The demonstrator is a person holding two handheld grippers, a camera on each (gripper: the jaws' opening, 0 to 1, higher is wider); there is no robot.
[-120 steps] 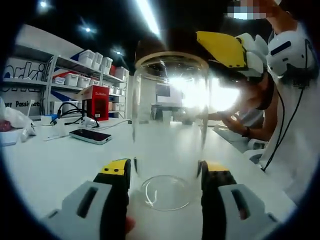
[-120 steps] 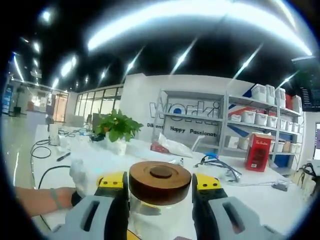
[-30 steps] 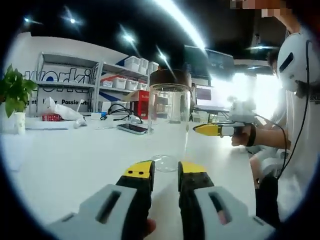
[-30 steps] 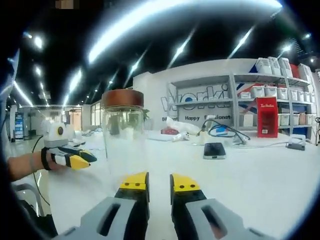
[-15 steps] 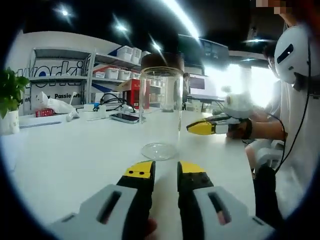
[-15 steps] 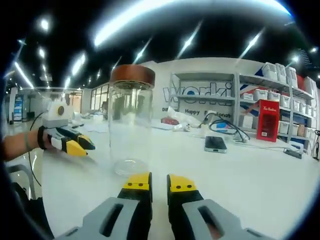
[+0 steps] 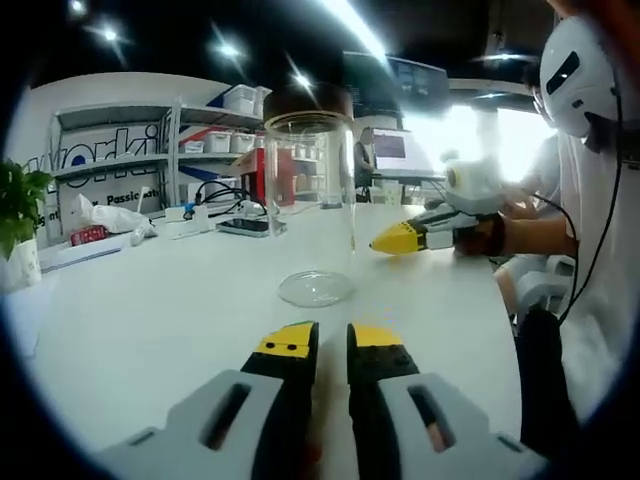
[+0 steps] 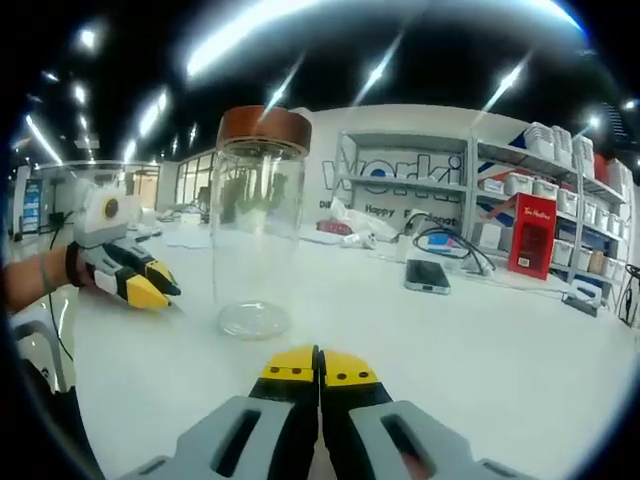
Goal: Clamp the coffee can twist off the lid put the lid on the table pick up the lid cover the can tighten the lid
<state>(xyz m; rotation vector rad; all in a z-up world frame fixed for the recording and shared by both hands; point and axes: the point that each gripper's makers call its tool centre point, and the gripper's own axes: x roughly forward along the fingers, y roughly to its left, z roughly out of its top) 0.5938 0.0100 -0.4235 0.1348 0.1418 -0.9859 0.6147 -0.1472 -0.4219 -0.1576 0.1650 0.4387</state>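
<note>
Both grippers backed off, fingers (image 8: 296,372) nearly closed, lidded glass can (image 8: 255,225) empty, upright

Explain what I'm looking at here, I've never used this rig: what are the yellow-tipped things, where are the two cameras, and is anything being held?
A person holds a hand-held two-jaw gripper in each hand, and a fisheye camera rides on each. The left gripper view looks along the left gripper; the right gripper view looks along the right gripper. Each also catches the other from the side. Both are shut and hold nothing. On the white table stands a clear glass can with its brown lid on. Further back lie a phone, cables and a potted plant, with shelves behind.
</note>
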